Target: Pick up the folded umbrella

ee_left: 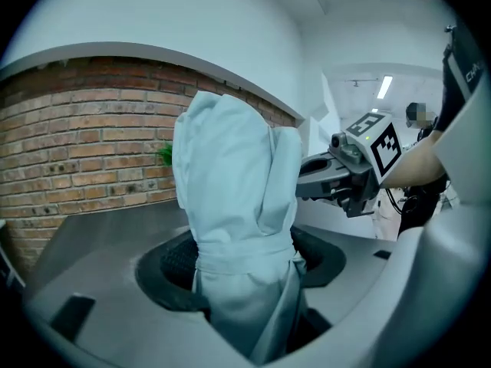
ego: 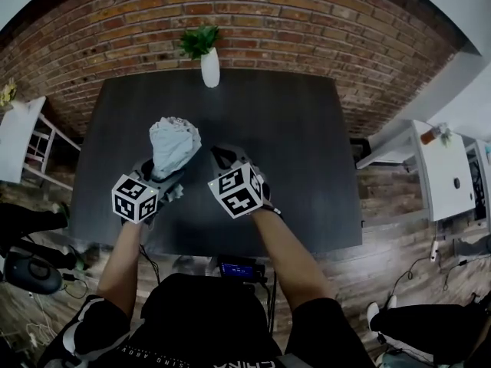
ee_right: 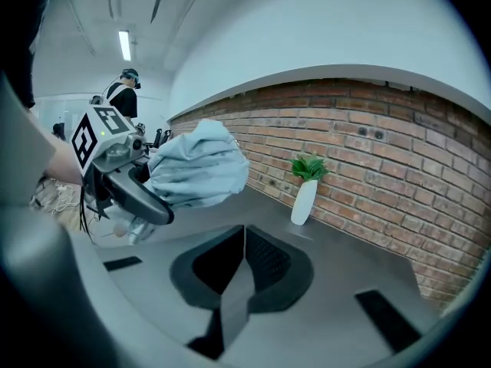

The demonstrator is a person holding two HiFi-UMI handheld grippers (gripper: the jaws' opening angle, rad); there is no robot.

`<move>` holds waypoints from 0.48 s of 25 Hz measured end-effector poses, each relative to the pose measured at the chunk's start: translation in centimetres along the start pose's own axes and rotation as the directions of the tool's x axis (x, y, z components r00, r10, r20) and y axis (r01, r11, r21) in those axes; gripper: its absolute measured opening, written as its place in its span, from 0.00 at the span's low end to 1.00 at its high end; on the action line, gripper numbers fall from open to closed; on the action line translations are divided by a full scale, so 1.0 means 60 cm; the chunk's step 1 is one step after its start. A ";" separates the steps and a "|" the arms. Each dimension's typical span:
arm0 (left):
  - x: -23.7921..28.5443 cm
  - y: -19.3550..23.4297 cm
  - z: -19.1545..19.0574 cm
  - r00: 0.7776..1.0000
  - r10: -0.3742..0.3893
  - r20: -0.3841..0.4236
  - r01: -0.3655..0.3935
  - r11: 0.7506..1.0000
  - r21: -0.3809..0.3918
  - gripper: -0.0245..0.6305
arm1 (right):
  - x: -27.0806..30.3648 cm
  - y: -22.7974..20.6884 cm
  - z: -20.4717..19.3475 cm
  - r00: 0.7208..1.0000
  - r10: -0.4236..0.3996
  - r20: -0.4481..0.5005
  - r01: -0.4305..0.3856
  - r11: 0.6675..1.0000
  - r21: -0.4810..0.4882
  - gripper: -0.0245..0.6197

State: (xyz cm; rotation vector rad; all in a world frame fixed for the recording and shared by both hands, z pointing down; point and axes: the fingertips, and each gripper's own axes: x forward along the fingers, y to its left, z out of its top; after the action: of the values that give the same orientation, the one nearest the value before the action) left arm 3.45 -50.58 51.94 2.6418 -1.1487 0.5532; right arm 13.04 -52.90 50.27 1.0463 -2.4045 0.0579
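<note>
**Umbrella in my left grip, pointing to twelve**

My left gripper (ee_left: 239,276) is clamped on the folded umbrella (ee_left: 234,205), whose long axis runs up toward twelve o'clock. My right gripper (ee_right: 244,261), jaws together and empty, hangs just beside it at three o'clock.

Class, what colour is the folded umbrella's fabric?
The umbrella is pale blue-grey; left gripper view shows it best.

A red brick wall (ego: 307,21) backs the dark bench (ego: 307,167) (a white vase (ego: 210,69) of greenery at its far edge); wooden floor (ego: 399,198), white cabinet (ego: 441,179) beside.
</note>
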 end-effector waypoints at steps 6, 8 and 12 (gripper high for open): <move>-0.042 -0.042 -0.028 0.999 -0.044 0.026 0.045 0.999 -0.030 0.51 | -0.029 0.043 -0.034 1.000 0.012 -0.023 -0.012 1.000 0.018 0.06; -0.054 -0.049 -0.029 0.997 -0.057 0.044 0.058 0.998 -0.040 0.51 | -0.038 0.055 -0.036 1.000 0.008 -0.028 -0.008 1.000 0.026 0.06; -0.079 -0.060 -0.015 0.991 -0.084 0.101 0.089 0.995 -0.039 0.51 | -0.060 0.067 -0.026 0.999 -0.023 -0.022 0.024 0.999 0.045 0.07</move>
State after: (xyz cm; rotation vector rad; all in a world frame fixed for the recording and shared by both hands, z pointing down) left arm 2.93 -44.73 50.66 2.6935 -1.0537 0.3810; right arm 12.99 -47.30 50.56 1.0892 -2.3814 0.1158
